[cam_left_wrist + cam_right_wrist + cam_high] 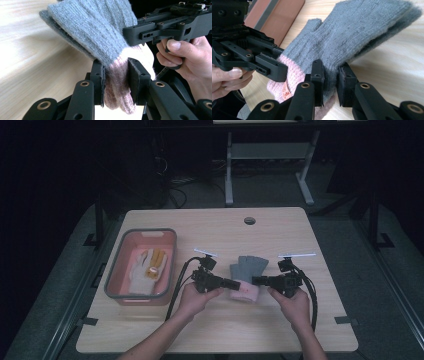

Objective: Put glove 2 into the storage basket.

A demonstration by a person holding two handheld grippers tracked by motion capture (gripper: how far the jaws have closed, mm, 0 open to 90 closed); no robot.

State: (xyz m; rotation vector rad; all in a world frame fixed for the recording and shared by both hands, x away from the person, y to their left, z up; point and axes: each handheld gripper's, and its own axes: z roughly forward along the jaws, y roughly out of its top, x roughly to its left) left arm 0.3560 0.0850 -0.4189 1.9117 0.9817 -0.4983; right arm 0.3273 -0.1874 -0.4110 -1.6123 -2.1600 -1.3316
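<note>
Both forearms are reaching in from the near edge, the left gripper (237, 283) and right gripper (254, 280) pointing inward at each other, each one's jaws clamping the grey-and-pink glove (247, 275) above mid-table. The wooden table (280, 227) is carrying a pink bin (122, 251) at left, the surrounding room lying dark.

High view: dim overall, the room beyond the table (300, 320) nearly black, the tabletop evenly lit from above with only faint shadows. Gripper views: much brighter, with pale glare washing out the wood grain at the far edges; the knit of the glove (100, 32) stays sharp, while the nearest black arms at the bottom blur slightly
</note>
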